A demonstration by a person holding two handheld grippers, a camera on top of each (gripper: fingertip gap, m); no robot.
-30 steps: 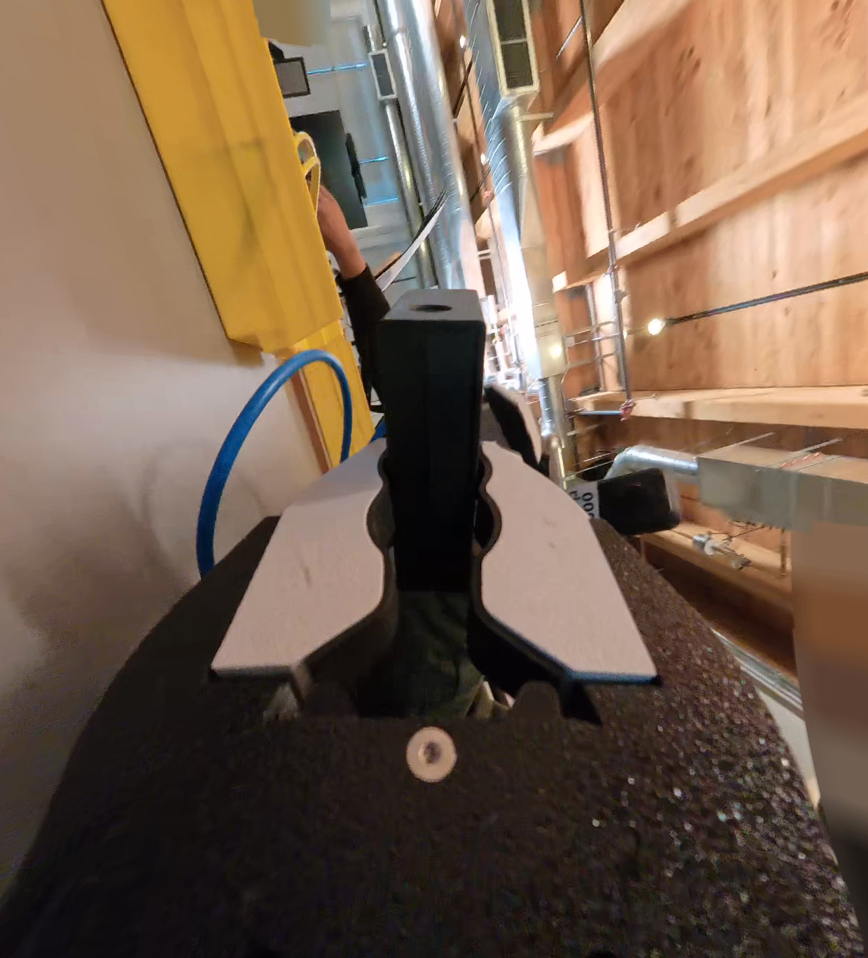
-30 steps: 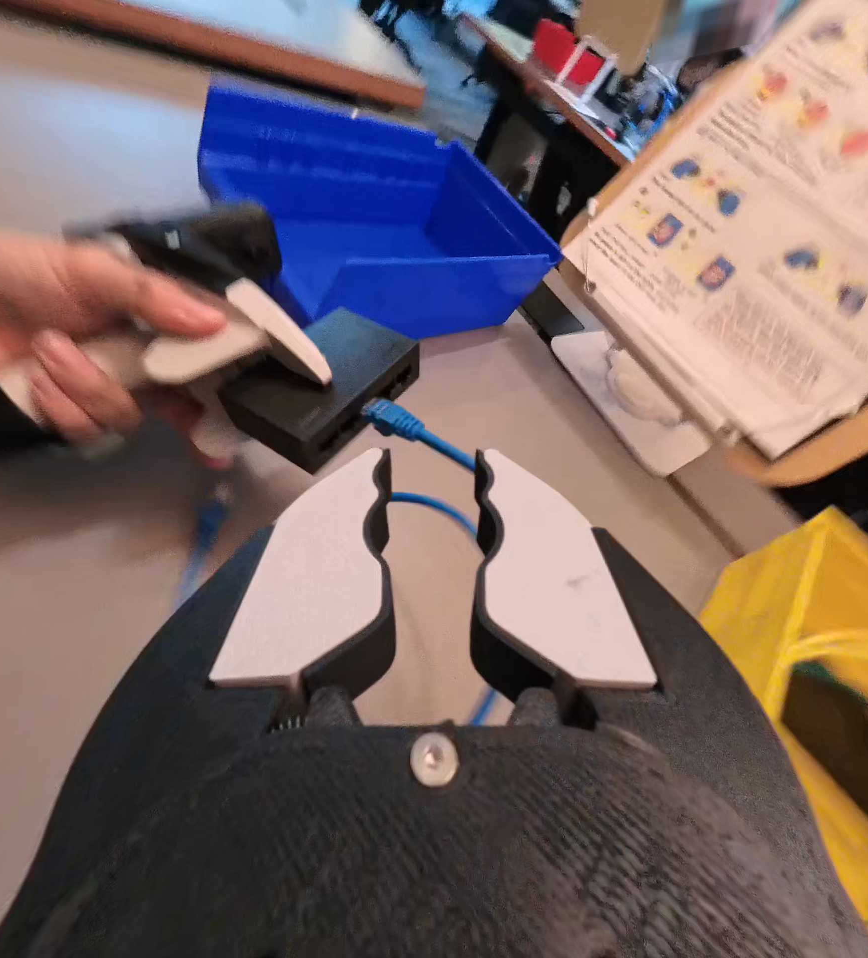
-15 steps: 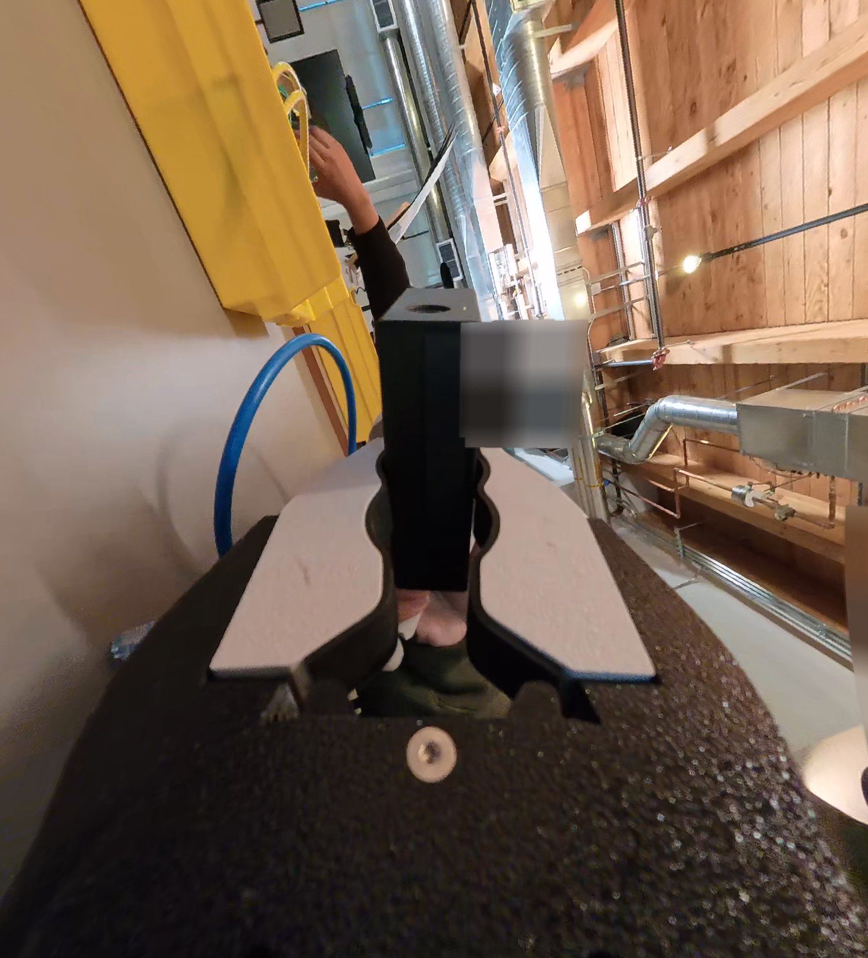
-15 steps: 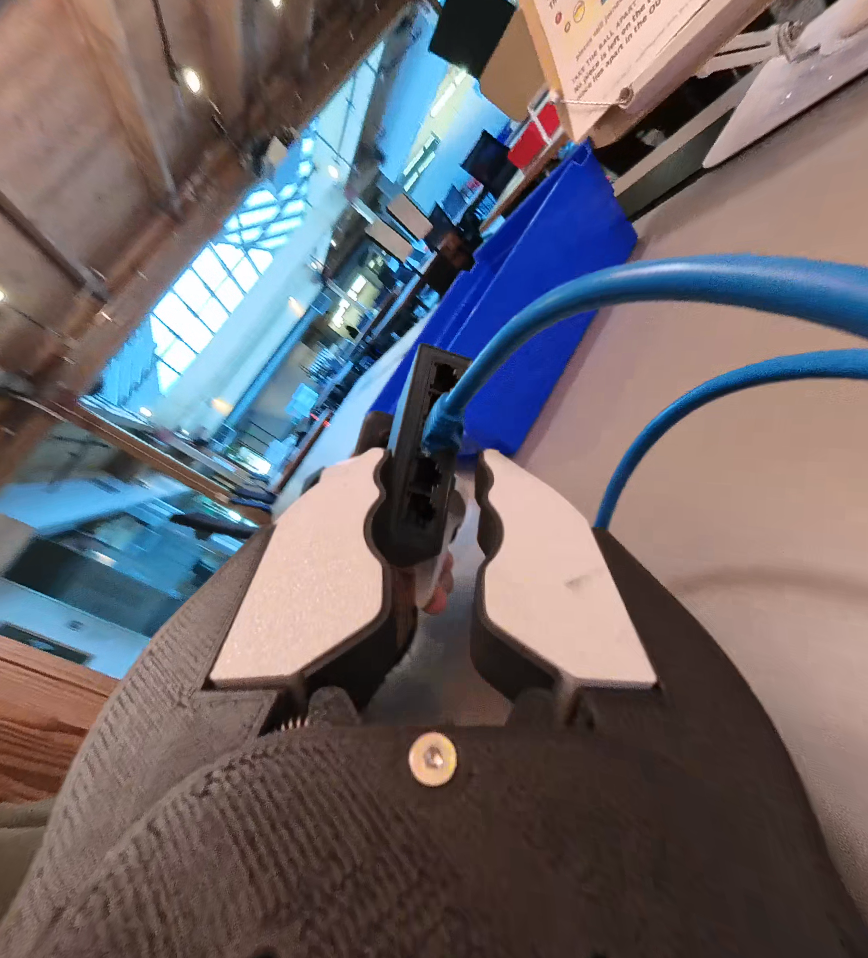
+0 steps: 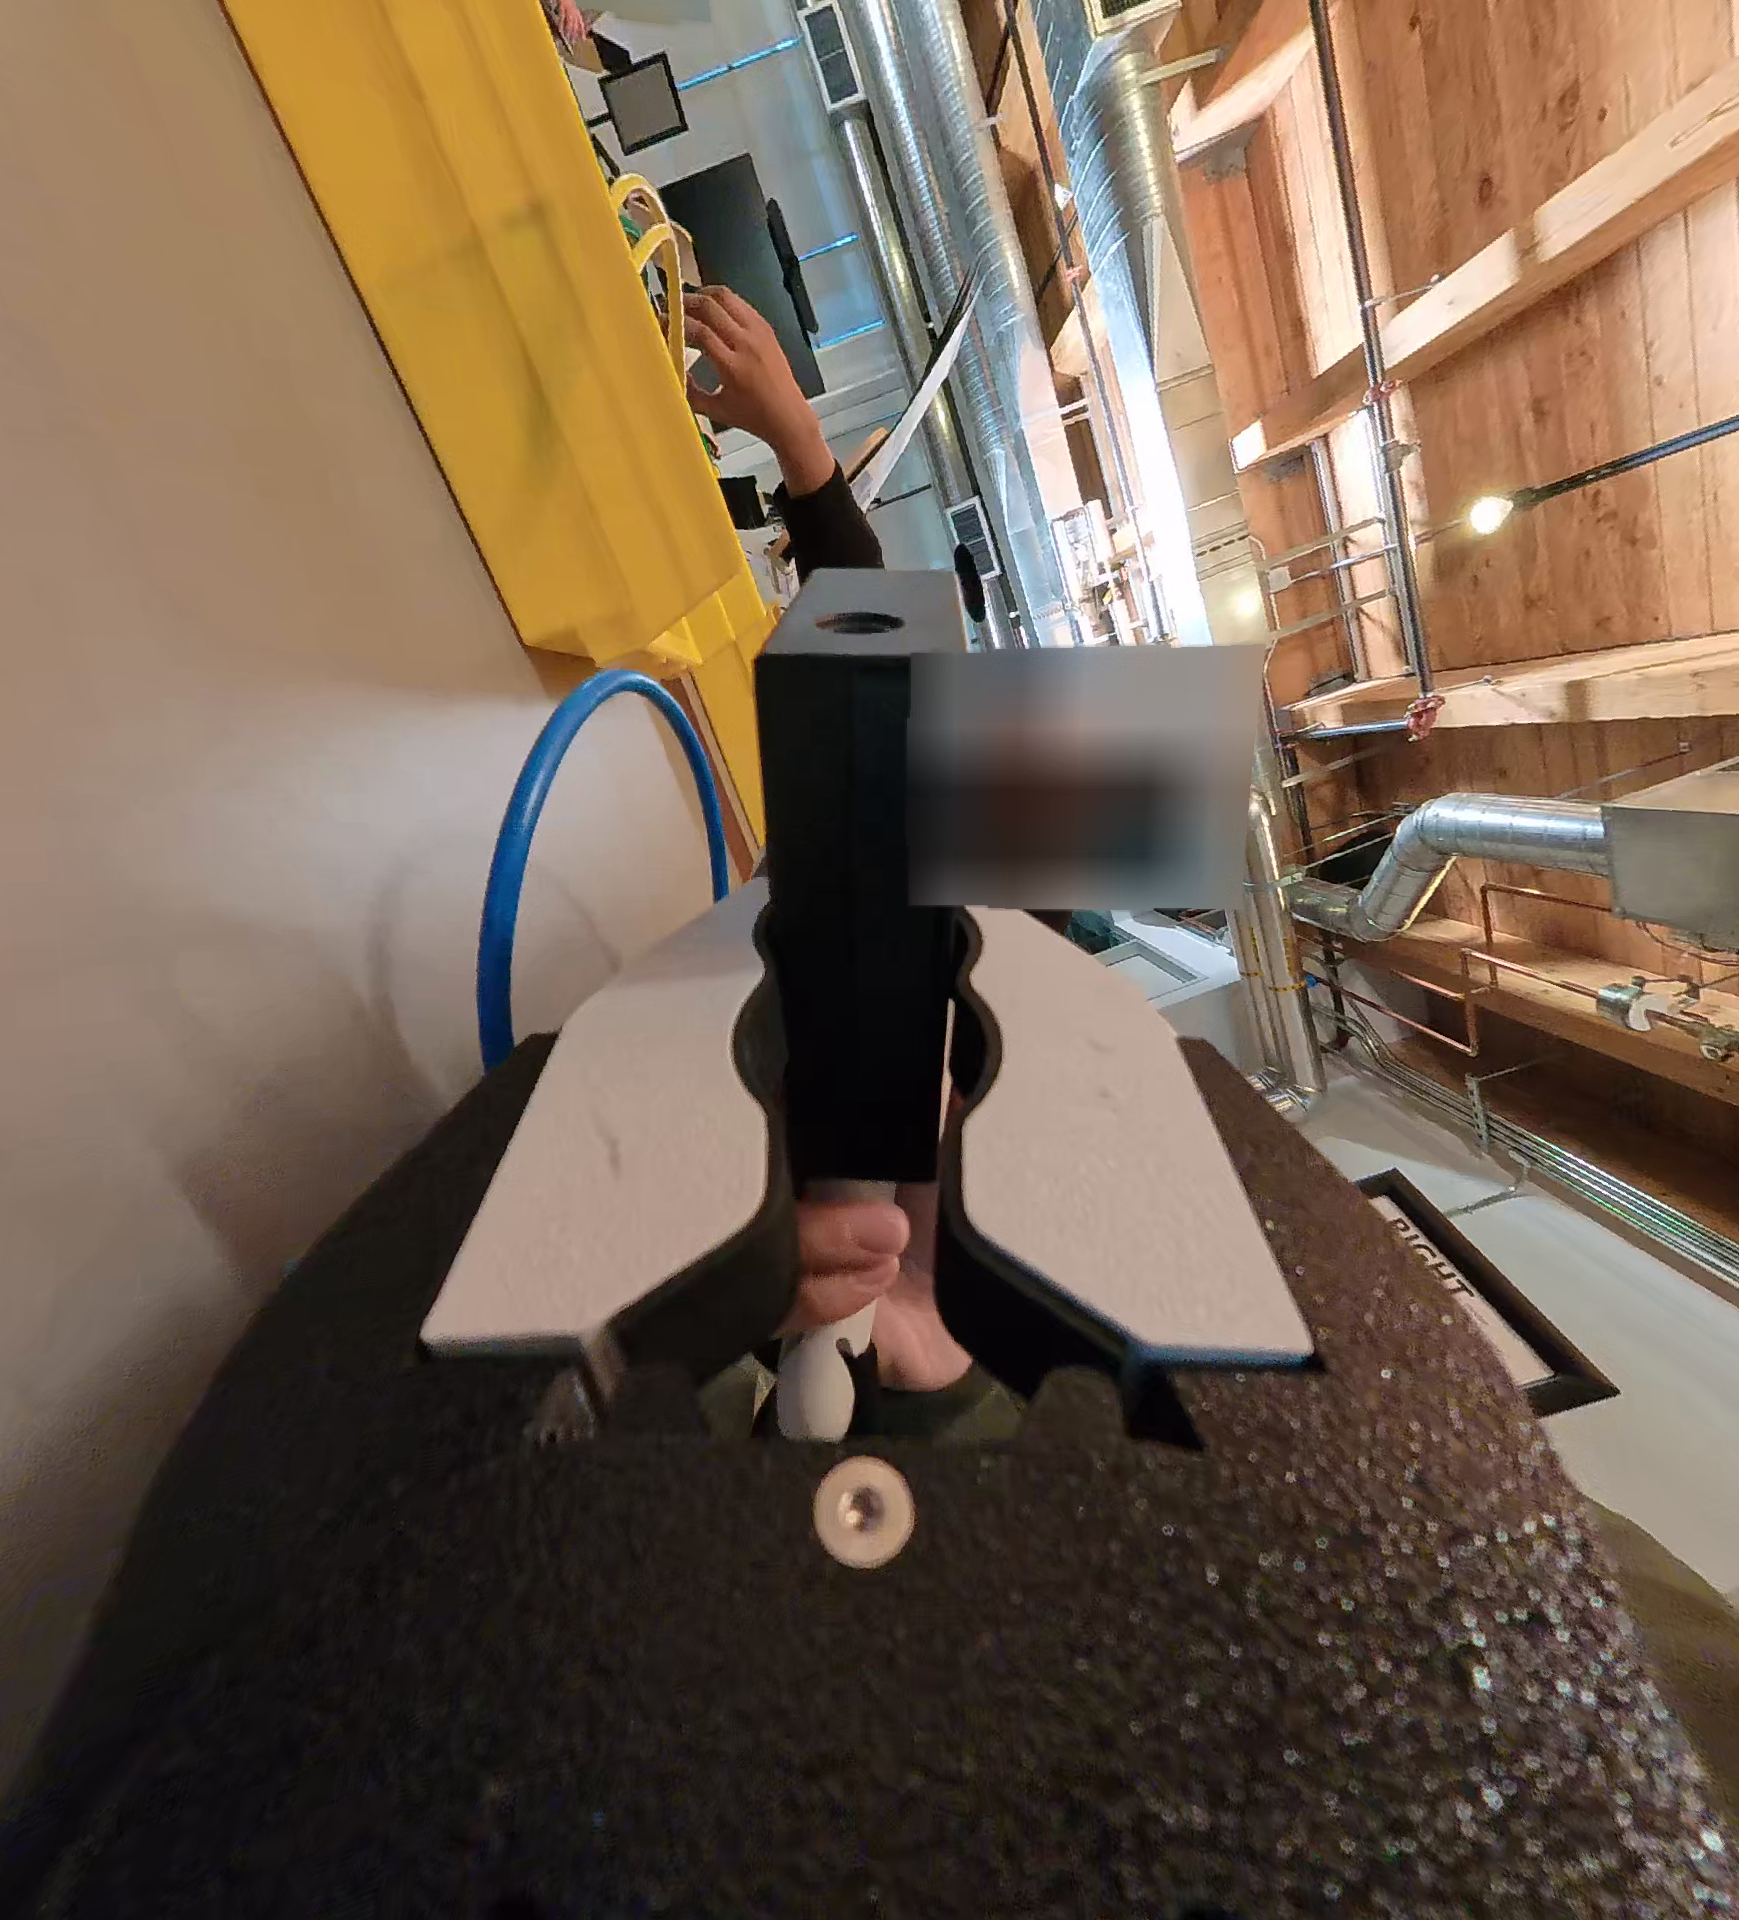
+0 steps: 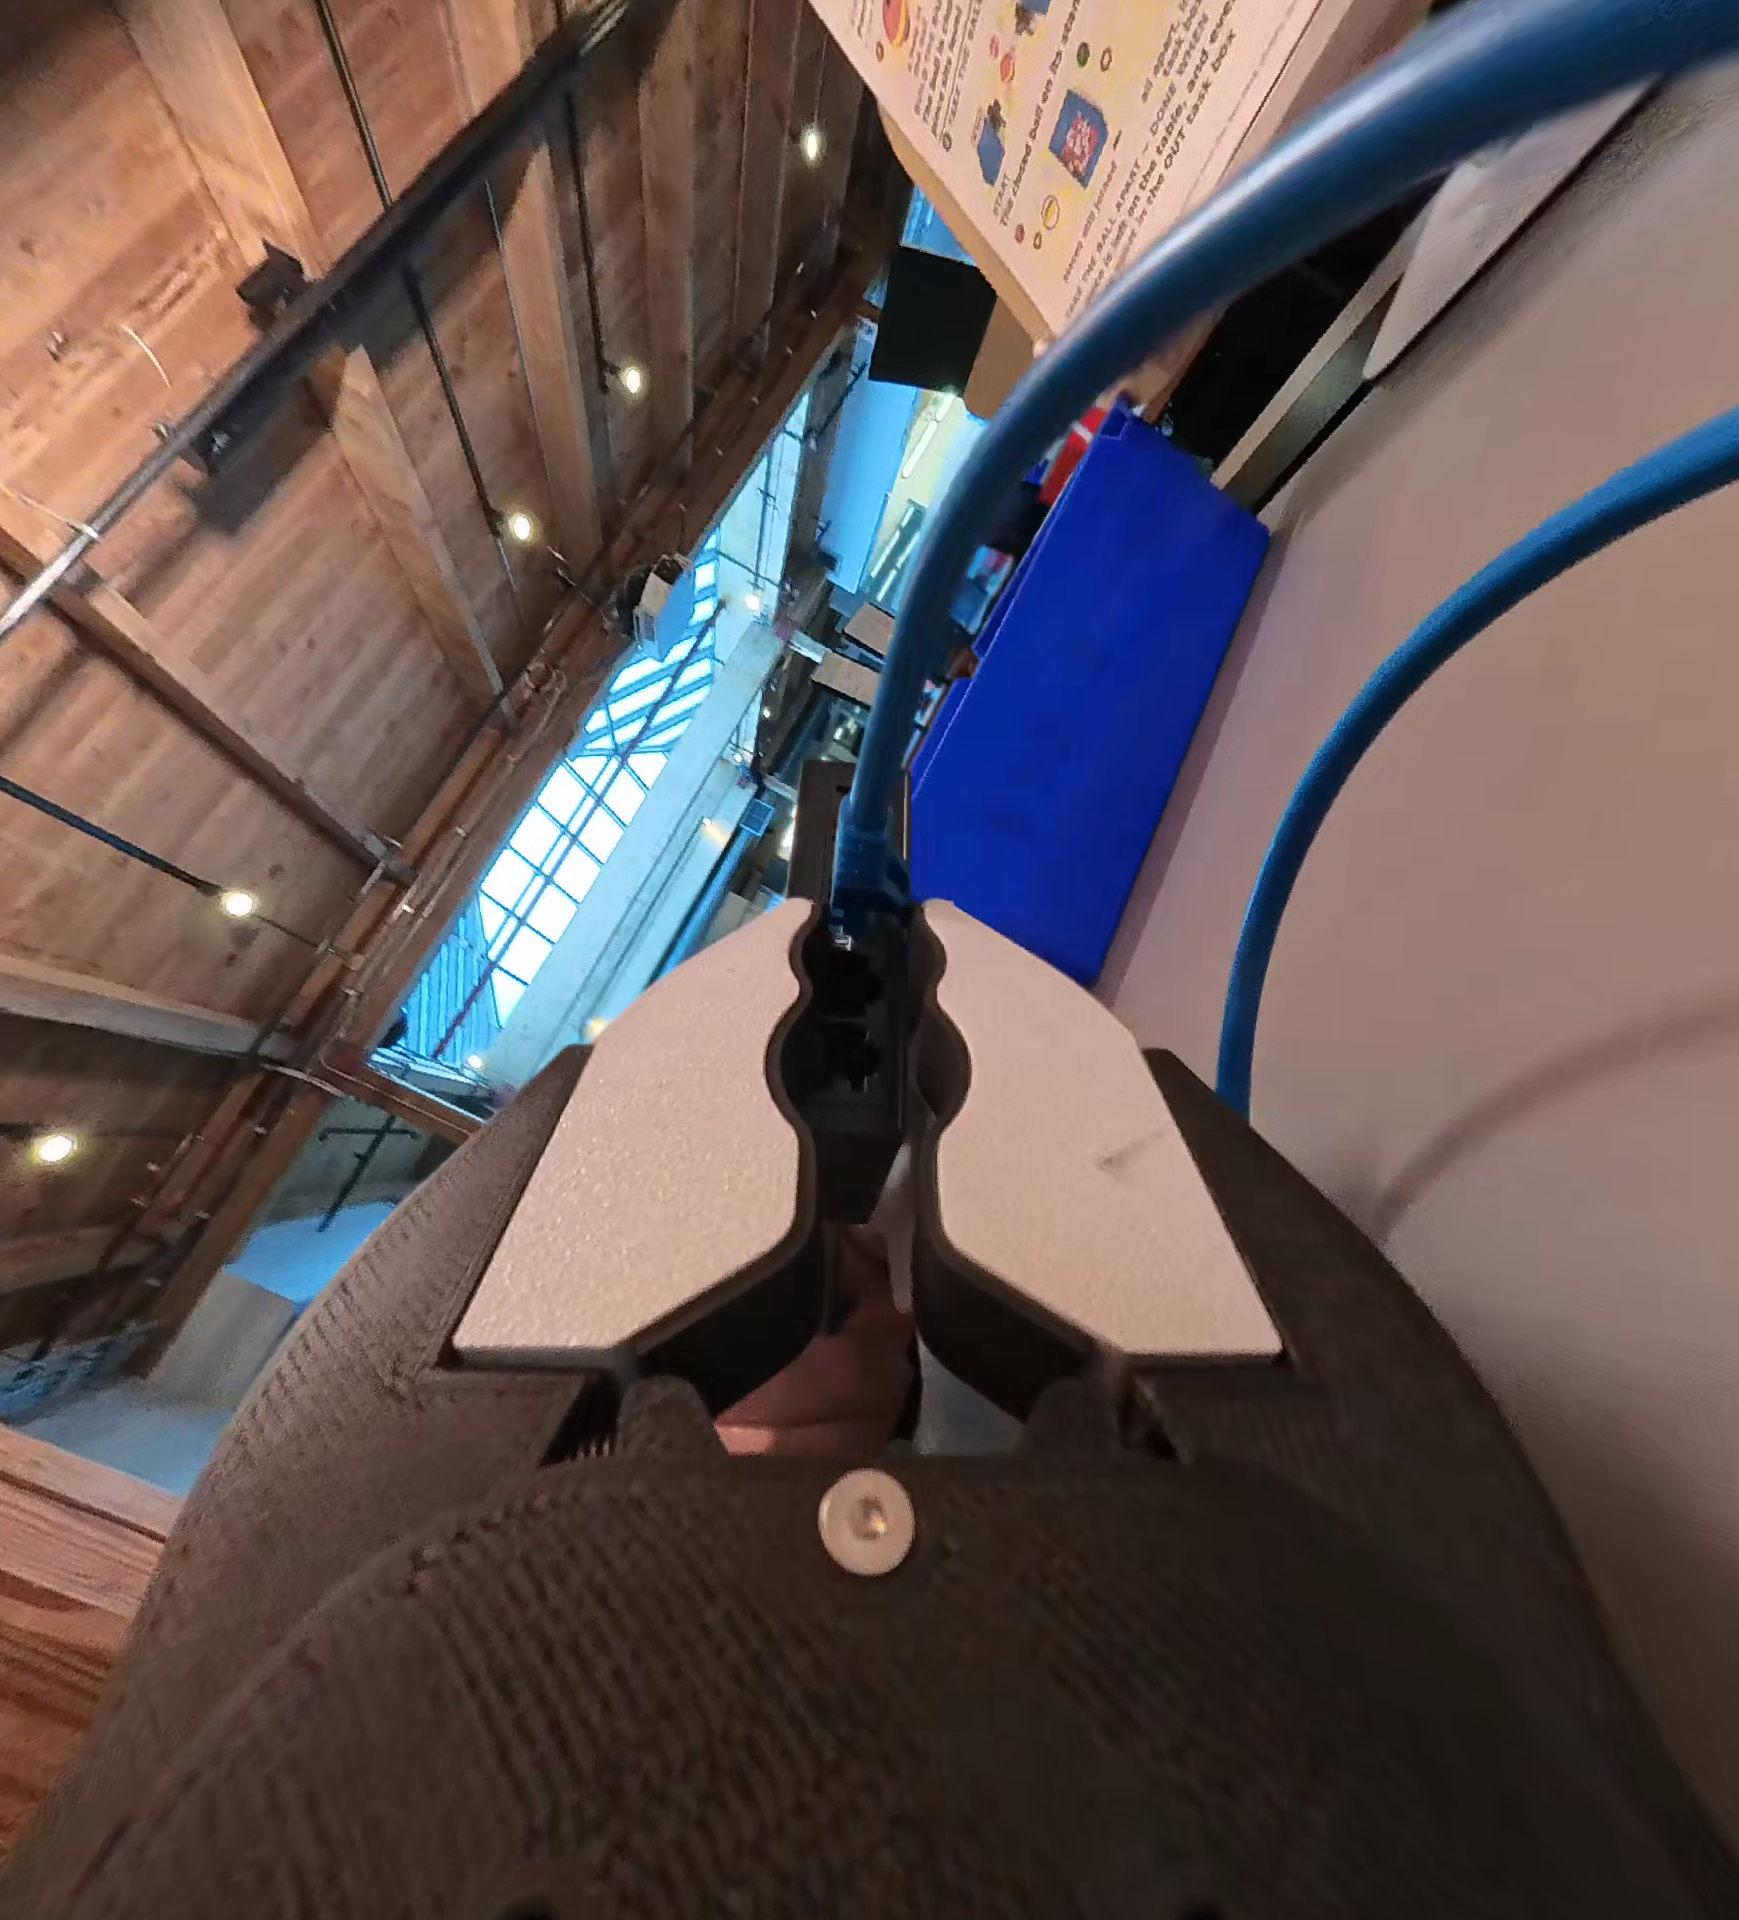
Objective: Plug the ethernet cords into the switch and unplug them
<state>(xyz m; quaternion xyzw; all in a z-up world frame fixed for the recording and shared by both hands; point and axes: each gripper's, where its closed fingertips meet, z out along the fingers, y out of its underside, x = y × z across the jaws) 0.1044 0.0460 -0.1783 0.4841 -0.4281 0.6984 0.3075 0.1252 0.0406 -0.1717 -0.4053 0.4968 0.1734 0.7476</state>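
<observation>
The black switch (image 5: 844, 831) is held on edge above the table, and my left gripper (image 5: 860, 925) is shut on its back end. My right gripper (image 6: 863, 914) is shut on the switch's port side (image 6: 849, 1091) from the opposite end. A blue ethernet plug (image 6: 860, 873) sits in a port just past the right fingertips, and its cable (image 6: 948, 520) arcs up and away. A second stretch of blue cable (image 6: 1364, 727) loops over the table. The cable loop also shows in the left wrist view (image 5: 532, 831).
The beige table (image 5: 169, 727) fills one side of each tilted view. A yellow bin (image 5: 491, 312) stands on it, with another person's hand (image 5: 740, 364) at it. A blue bin (image 6: 1083, 748) and a printed sheet (image 6: 1104, 104) stand beyond the switch. Only a small space, under 4 cm, lies between the two pairs of fingers.
My right gripper swung in from above the table and closed on the switch's port side. The left gripper kept its hold and tilted a little.
</observation>
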